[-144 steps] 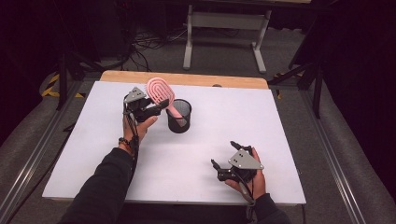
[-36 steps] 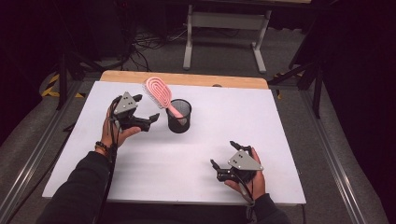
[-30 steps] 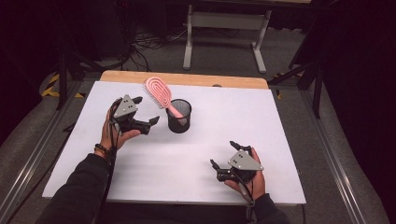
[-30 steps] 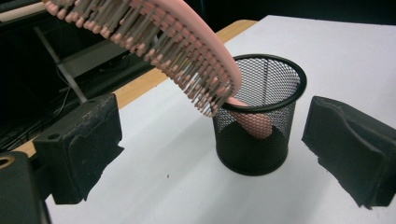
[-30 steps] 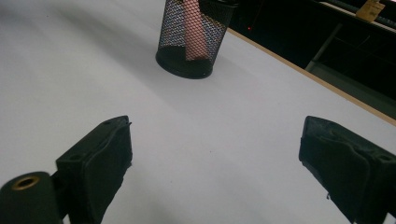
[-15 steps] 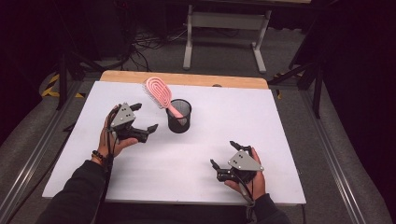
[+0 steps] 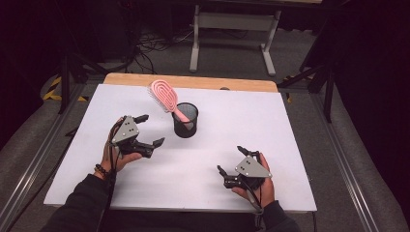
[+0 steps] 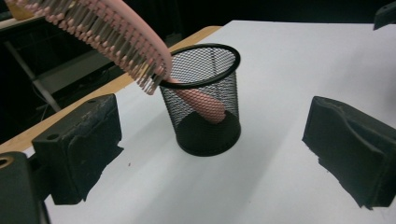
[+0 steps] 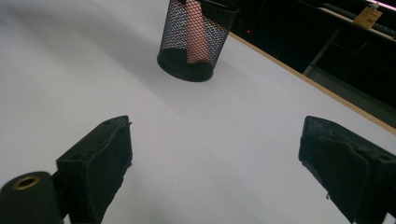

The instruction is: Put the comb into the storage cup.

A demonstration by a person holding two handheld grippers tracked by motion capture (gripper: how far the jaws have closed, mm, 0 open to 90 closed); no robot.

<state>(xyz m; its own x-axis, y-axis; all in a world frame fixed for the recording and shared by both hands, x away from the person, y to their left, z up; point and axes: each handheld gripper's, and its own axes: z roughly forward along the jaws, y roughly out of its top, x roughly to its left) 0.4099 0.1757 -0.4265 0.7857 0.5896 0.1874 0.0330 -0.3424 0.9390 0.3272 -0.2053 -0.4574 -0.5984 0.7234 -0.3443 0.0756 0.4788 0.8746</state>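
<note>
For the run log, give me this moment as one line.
hairbrush: handle-down in mesh cup | left gripper: open, empty | right gripper: open, empty

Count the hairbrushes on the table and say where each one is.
1. A pink plastic hairbrush stands handle-down in the black wire-mesh cup on the white table, its bristled head leaning out over the rim. The mesh shows nothing else inside.

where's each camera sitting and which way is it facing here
High view: above the person's side, looking forward and down on the white table; both forearms, left gripper, right gripper.
Left gripper view: rides the left gripper, looking along its open jaws at the mesh cup and pink brush.
Right gripper view: rides the right gripper, open jaws low, facing the cup farther off.
All three share the cup.
</note>
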